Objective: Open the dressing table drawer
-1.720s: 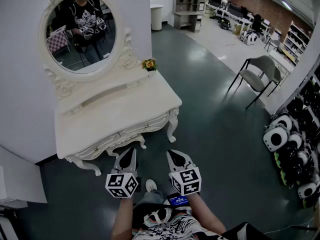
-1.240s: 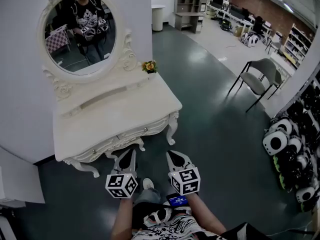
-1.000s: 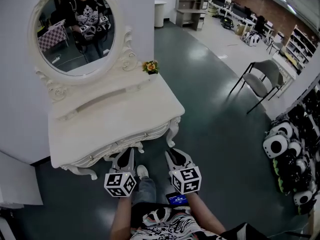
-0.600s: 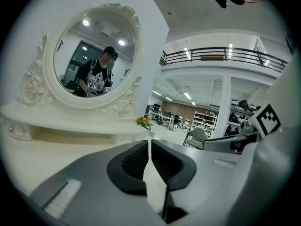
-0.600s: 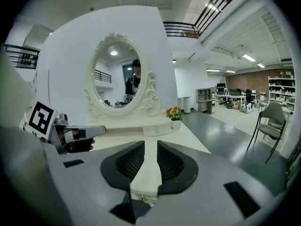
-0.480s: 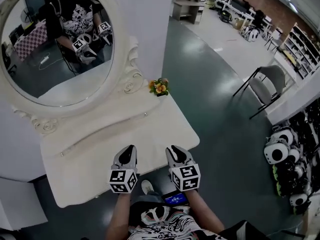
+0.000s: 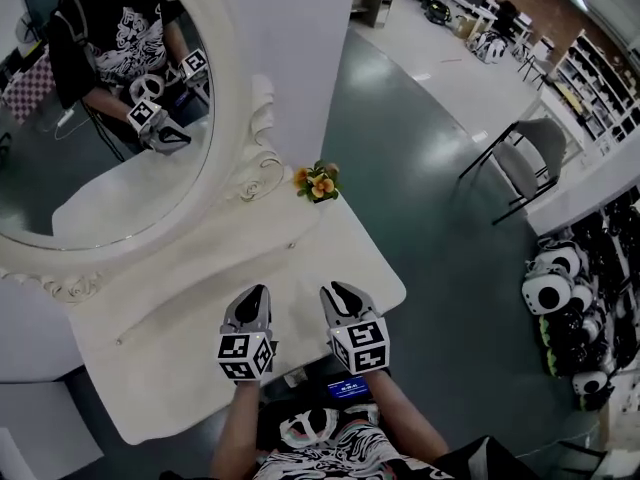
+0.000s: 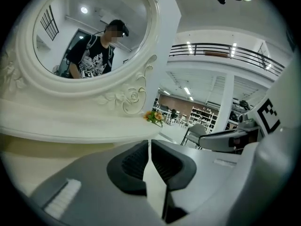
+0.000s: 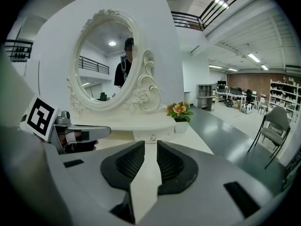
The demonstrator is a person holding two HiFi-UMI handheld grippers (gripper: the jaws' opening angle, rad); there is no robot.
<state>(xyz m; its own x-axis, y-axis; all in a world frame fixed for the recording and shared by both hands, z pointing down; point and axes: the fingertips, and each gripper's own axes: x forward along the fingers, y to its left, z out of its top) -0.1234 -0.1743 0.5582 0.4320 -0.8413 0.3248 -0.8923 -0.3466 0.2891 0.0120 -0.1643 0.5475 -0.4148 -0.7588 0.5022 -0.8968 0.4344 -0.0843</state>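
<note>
The white dressing table (image 7: 150, 368) fills the left of the head view, its front drawers hidden under the top's front edge. A small drawer with a round knob (image 9: 151, 137) shows below the mirror shelf in the right gripper view. Both grippers hover side by side over the tabletop near its front edge. My left gripper (image 7: 260, 290) (image 8: 150, 142) is shut with nothing in it. My right gripper (image 7: 330, 288) (image 9: 151, 144) stands slightly open and holds nothing. Neither touches a drawer.
An oval mirror (image 7: 100, 118) in a carved frame rises at the table's back and reflects the person and both grippers. A small pot of orange flowers (image 7: 318, 182) stands at the back right corner. A grey chair (image 7: 525, 163) and several black-and-white toys (image 7: 570, 298) lie right.
The person has stepped up to the table. Both grippers have gone from in front of the table's drawer face to over the tabletop. The mirror and flowers now loom closer.
</note>
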